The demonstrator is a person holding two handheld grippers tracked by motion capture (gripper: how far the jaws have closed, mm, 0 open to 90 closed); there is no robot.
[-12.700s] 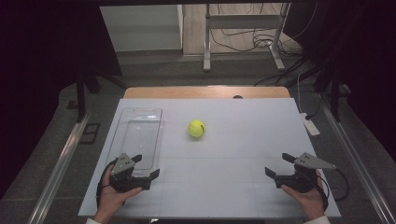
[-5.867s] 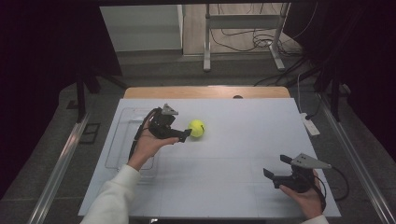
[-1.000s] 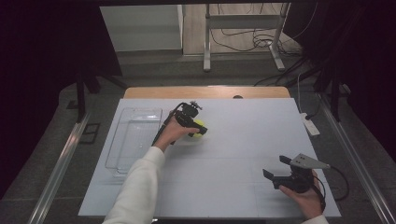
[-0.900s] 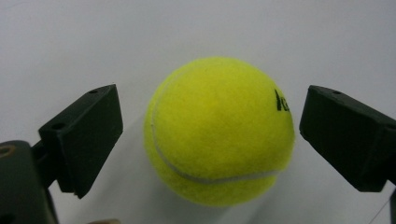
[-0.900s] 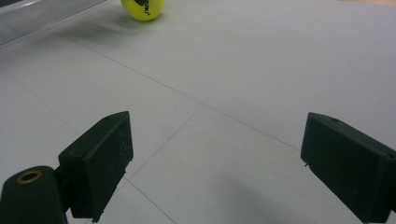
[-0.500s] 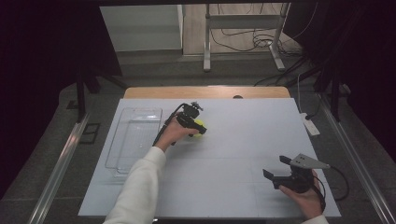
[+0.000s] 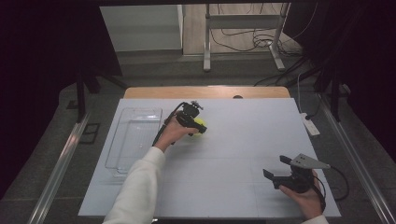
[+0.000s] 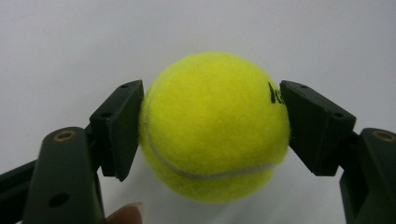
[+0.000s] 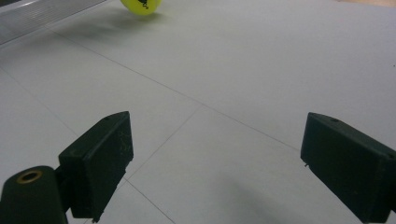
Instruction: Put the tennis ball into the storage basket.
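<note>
1. Lower right of the high view: the right gripper (image 7: pixel 279 173) is resting low over the white table (image 7: pixel 233 186), jaws spread wide with nothing between them. Its own view is showing bare table between the two black jaws.
2. Middle of the high view, left of centre: the left gripper (image 7: pixel 195 125) is reaching out over the table and gripping the tennis ball (image 7: pixel 200 126). The hand (image 7: pixel 172 133) is covering much of the tool here.
3. Left gripper view is giving what the high view is not: both jaws are pressing on opposite sides of the ball (image 8: pixel 215 126), seam and a black printed mark showing. A ball has no long axis, so approach angle is mattering little.
4. Upper left of the right gripper view: the ball (image 9: pixel 141 5) is sitting far off, well apart from that gripper. The left hand is plainly the nearer.
5. Left of the high view: a clear plastic tray (image 7: pixel 122 164) is lying just left of the held ball, probably where it is heading.
</note>
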